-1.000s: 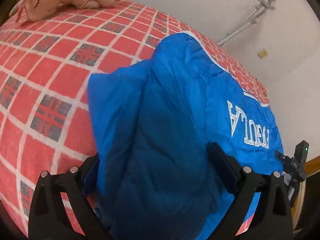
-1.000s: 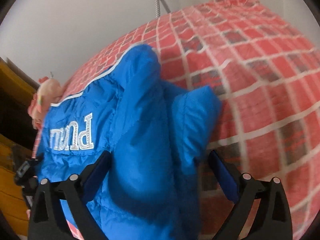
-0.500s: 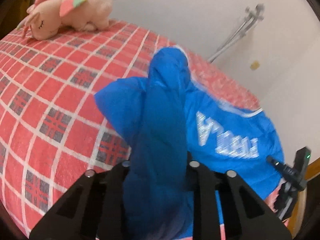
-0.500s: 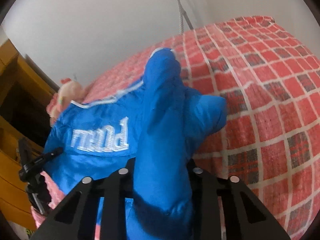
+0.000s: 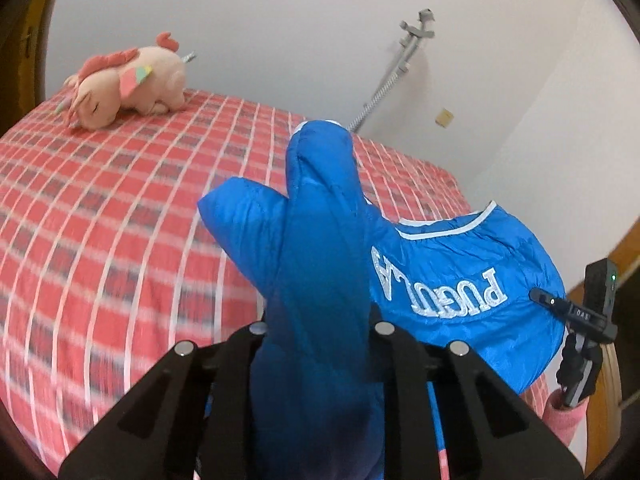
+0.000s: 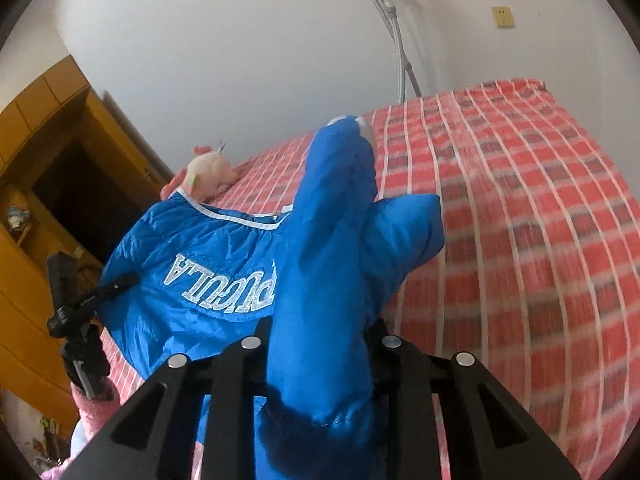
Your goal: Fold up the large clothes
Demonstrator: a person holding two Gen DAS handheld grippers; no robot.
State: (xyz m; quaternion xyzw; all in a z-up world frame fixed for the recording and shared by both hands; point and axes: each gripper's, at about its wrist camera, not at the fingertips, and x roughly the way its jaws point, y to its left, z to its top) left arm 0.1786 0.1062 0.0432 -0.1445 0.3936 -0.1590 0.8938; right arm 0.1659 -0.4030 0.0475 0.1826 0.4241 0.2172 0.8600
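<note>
A bright blue padded nylon jacket [image 5: 320, 264] with white piping and white embroidered lettering hangs lifted above a bed, bunched between both pairs of jaws. The left gripper [image 5: 318, 332] is clamped on a thick fold of it that stands up ahead of the jaws; the lettered panel spreads to their right. The right gripper [image 6: 320, 336] pinches another fold likewise, with the lettered panel to the left of its jaws. Beyond and below lies the red-and-white checked bedspread [image 5: 100, 216]. A pink plush unicorn toy [image 5: 128, 84] rests at its far edge, near the white wall [image 5: 280, 20].
</note>
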